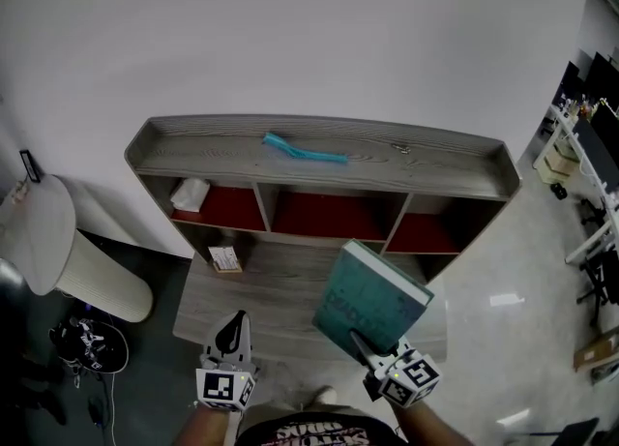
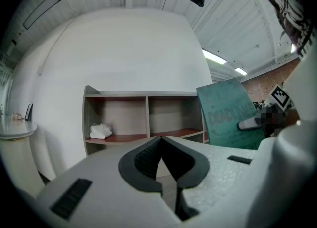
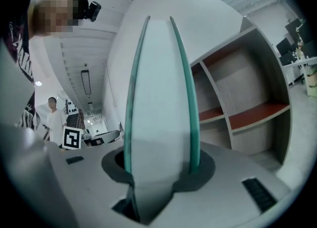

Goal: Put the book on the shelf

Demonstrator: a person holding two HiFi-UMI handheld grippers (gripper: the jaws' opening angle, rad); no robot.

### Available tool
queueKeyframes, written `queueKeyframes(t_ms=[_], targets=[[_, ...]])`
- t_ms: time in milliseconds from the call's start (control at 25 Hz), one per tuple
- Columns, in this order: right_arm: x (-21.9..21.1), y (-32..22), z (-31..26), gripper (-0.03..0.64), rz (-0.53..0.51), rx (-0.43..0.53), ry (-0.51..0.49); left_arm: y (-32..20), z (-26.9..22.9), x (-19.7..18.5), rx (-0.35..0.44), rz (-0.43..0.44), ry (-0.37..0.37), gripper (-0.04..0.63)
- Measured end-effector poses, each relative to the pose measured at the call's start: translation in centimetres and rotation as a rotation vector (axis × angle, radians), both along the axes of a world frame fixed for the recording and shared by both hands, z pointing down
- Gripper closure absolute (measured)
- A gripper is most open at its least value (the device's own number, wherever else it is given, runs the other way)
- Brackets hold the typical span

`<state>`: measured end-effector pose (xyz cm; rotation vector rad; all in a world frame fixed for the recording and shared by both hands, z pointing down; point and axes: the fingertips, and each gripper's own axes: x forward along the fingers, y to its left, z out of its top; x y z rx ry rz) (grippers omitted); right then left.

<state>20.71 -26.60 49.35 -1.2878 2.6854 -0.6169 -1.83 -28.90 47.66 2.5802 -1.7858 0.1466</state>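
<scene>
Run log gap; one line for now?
right gripper: shut on thick teal book | left gripper: shut, empty | grey wooden shelf: book not in

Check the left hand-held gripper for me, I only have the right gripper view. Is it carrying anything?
Observer: No. The left hand-held gripper is shut, with nothing between its jaws.
Operator: Any compartment taken before I slot in the teal hardcover book?
Observer: Yes. A crumpled white cloth lies in the left red-floored compartment of the grey wooden shelf unit.
Operator: And the top of the unit?
Observer: A slim teal plastic tool lies flat on it, near the middle.
</scene>
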Motion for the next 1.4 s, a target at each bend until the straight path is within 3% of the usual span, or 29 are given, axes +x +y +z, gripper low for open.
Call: queueKeyframes(t_ms=[280,640,1400], targets=[[-0.6,-1.4,1.9,0.451,0.023,-0.082,-0.065,0.1,0.3,-1.9,-0.014,-0.034,-0.021,0.595],[-2.1,-4.1,2.3,0.451,0.091,-0.134,-0.138,-3.2,0.6,-3.0,-0.013,0.038,-0.027,0.595],[-4.2,-12.5,3.2,0.454,0.293,-0.256,-0.489,-11.6,1.8,-6.8,-0.033,0.158,-0.025,0.595]])
